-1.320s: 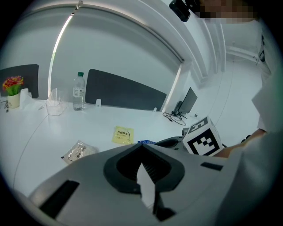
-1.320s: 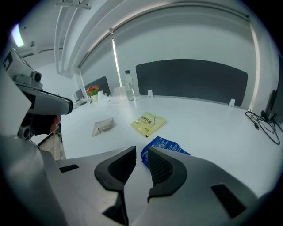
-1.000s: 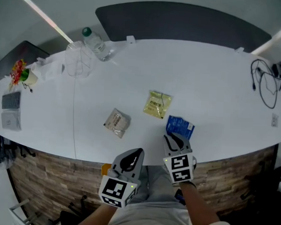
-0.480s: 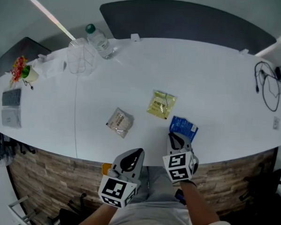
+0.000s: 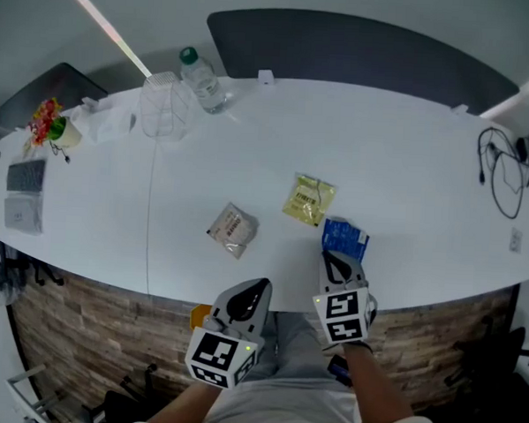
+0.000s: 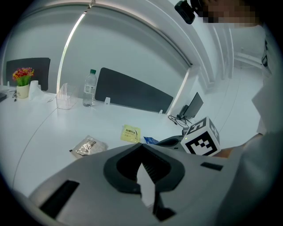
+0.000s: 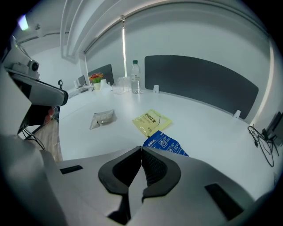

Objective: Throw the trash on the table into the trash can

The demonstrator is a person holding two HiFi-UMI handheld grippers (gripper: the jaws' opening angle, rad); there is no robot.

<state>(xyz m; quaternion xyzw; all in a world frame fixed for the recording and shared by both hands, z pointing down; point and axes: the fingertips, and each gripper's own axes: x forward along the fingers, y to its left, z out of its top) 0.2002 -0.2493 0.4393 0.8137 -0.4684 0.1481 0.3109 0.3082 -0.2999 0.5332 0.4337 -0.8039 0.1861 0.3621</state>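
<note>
Three flat packets lie on the white table (image 5: 410,143): a blue one (image 5: 344,239), a yellow one (image 5: 309,200) and a silver-tan one (image 5: 233,229). My right gripper (image 5: 335,257) sits at the front edge, and its jaws have closed on the near corner of the blue packet (image 7: 166,143). In the right gripper view the gripper's (image 7: 141,148) tips meet at that corner, with the yellow packet (image 7: 151,121) beyond. My left gripper (image 5: 259,288) hangs in front of the table edge, shut and empty (image 6: 142,145). No trash can is in view.
At the far left stand a water bottle (image 5: 201,77), a clear container (image 5: 164,108) and a small flower pot (image 5: 52,126). Black cables (image 5: 505,179) lie at the right end. A dark panel (image 5: 361,48) runs along the back edge.
My right gripper's jaws have come together at the blue packet's near edge. The head view has shifted slightly; the packets and the left gripper have kept their places.
</note>
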